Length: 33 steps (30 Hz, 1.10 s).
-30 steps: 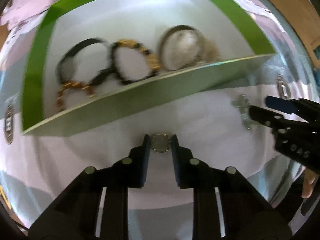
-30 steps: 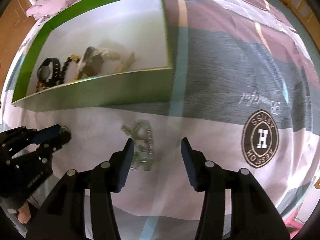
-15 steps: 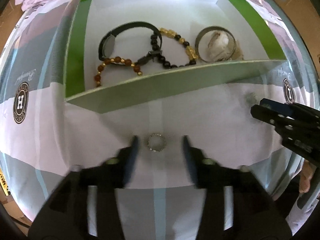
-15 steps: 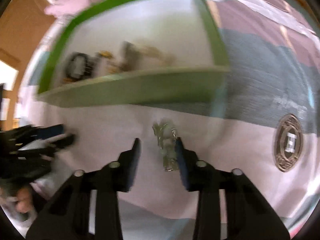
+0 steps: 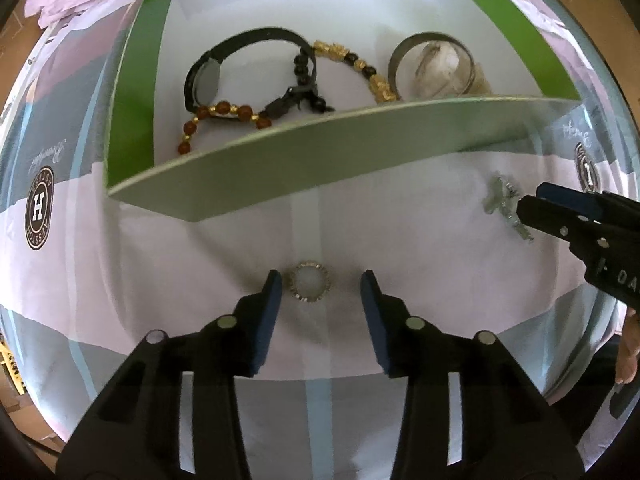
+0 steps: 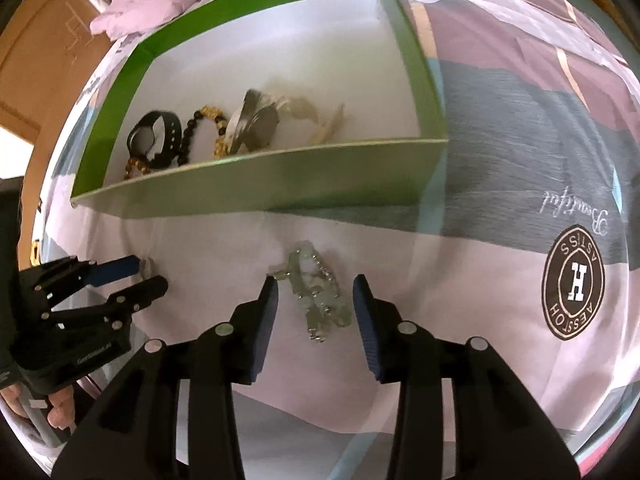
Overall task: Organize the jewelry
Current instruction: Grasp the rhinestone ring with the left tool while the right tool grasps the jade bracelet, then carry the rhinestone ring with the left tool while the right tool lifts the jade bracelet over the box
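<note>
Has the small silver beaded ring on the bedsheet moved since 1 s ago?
Cannot tell. The small silver beaded ring lies on the sheet between the open left tongs, which were shut on it before; the camera shifted against the green box.

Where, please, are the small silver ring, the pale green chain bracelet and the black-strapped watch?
small silver ring (image 5: 309, 287), left wrist view, on its hoop.
pale green chain bracelet (image 6: 316, 294), right wrist view, on its middle links.
black-strapped watch (image 5: 208, 80), left wrist view, on its face.

Both grippers are black plastic; the left gripper (image 5: 321, 286) and the right gripper (image 6: 315, 287) carry blue pads (image 5: 269, 320) on their fingers, with round silver screws (image 6: 222, 330) behind them.
</note>
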Each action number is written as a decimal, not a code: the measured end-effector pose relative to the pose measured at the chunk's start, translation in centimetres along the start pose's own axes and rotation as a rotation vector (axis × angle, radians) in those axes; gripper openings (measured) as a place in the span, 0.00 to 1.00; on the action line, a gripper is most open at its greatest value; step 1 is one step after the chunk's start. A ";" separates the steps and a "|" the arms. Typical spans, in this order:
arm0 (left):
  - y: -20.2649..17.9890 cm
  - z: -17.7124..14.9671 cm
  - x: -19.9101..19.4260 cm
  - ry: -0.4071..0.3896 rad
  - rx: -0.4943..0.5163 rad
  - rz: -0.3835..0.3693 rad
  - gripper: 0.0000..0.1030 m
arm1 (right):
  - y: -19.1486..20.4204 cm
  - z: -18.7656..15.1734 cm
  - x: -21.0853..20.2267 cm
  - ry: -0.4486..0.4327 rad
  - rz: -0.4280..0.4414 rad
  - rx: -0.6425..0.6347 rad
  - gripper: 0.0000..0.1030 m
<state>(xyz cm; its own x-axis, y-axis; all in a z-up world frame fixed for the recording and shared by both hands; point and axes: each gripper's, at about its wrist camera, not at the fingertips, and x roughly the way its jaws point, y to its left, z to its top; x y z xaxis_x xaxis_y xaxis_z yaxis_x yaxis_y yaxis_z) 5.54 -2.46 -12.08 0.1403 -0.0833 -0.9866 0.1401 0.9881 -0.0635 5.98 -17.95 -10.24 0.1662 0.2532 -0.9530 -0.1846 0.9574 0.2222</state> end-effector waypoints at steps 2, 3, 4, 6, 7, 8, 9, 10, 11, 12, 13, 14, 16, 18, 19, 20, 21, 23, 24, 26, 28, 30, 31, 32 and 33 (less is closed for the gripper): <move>-0.2 0.2 0.3 0.001 -0.008 -0.005 0.38 | 0.5 0.0 0.4 0.001 -0.021 -0.016 0.39; -0.2 0.2 0.3 0.002 -0.008 -0.004 0.37 | 0.8 -0.1 0.6 0.002 -0.036 -0.024 0.39; -0.2 0.2 0.3 0.002 -0.007 -0.004 0.37 | 0.8 0.0 0.9 0.005 -0.048 -0.030 0.39; -0.4 0.9 0.6 0.002 -0.004 0.000 0.37 | 0.3 0.2 1.4 0.014 -0.055 -0.040 0.39; -0.5 0.9 0.7 0.002 -0.003 0.002 0.37 | 0.6 0.2 1.6 0.013 -0.059 -0.042 0.39; -0.5 0.8 0.7 0.002 -0.004 0.001 0.37 | 0.9 0.2 1.7 0.011 -0.068 -0.051 0.38; -0.4 0.8 0.8 0.003 -0.006 -0.002 0.37 | 1.1 0.2 1.8 0.010 -0.068 -0.061 0.30; 0.2 0.5 0.7 0.002 -0.008 -0.004 0.37 | 1.6 0.3 1.9 0.012 -0.062 -0.069 0.24; 0.3 0.5 0.6 0.001 -0.011 -0.006 0.33 | 1.9 0.4 2.1 0.018 -0.051 -0.079 0.19; 0.3 0.5 0.8 -0.004 -0.011 0.003 0.31 | 2.1 0.2 2.0 0.020 -0.047 -0.086 0.19; 0.2 0.4 1.0 -0.008 -0.006 0.011 0.28 | 2.4 0.2 2.1 0.021 -0.047 -0.091 0.19; 0.2 0.4 1.0 -0.010 -0.004 0.014 0.28 | 2.7 0.2 2.2 0.022 -0.050 -0.097 0.19; 0.2 0.5 1.0 -0.011 -0.003 0.016 0.28 | 2.6 0.0 2.2 0.023 -0.051 -0.099 0.19; 0.1 0.6 1.0 -0.012 -0.002 0.020 0.28 | 2.6 0.0 2.2 0.024 -0.052 -0.101 0.19; -0.1 0.6 1.1 -0.012 -0.002 0.020 0.28 | 2.6 0.1 2.3 0.024 -0.052 -0.101 0.19; -0.7 0.7 1.1 -0.012 -0.002 0.021 0.27 | 2.6 0.1 2.2 0.024 -0.052 -0.101 0.19; -0.6 0.5 1.0 -0.014 -0.003 0.021 0.26 | 2.7 0.2 2.2 0.022 -0.048 -0.101 0.16; -0.3 0.5 0.6 -0.023 -0.007 0.019 0.20 | 2.5 0.0 1.7 0.009 -0.029 -0.095 0.13; -0.3 0.5 0.4 -0.025 -0.007 0.007 0.20 | 1.1 -0.7 0.6 0.000 -0.017 -0.097 0.10; -0.4 0.6 0.1 -0.029 -0.005 -0.001 0.20 | 1.0 -0.6 -0.2 -0.018 0.002 -0.103 0.09; -0.4 0.6 -0.2 -0.036 -0.003 0.001 0.20 | 1.0 -0.7 -0.6 -0.025 0.009 -0.106 0.09; -0.6 0.6 -0.6 -0.043 0.000 -0.002 0.20 | 1.0 -0.6 -0.8 -0.030 0.013 -0.105 0.09; -0.6 0.6 -0.7 -0.046 0.002 -0.001 0.20 | 0.9 -0.6 -0.7 -0.031 0.013 -0.105 0.09; -0.7 0.4 -0.6 -0.047 0.002 0.002 0.20 | 0.8 -0.5 -0.6 -0.031 0.006 -0.105 0.09; -0.7 0.4 -0.6 -0.045 0.004 0.005 0.20 | 0.7 -0.5 -0.4 -0.027 -0.002 -0.105 0.09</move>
<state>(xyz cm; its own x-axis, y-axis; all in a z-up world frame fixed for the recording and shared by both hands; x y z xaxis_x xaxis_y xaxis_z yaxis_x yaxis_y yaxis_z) 5.76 -3.19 -11.43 0.1854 -0.0843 -0.9790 0.1428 0.9880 -0.0581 5.30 -17.50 -9.79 0.1925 0.2568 -0.9471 -0.2850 0.9382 0.1965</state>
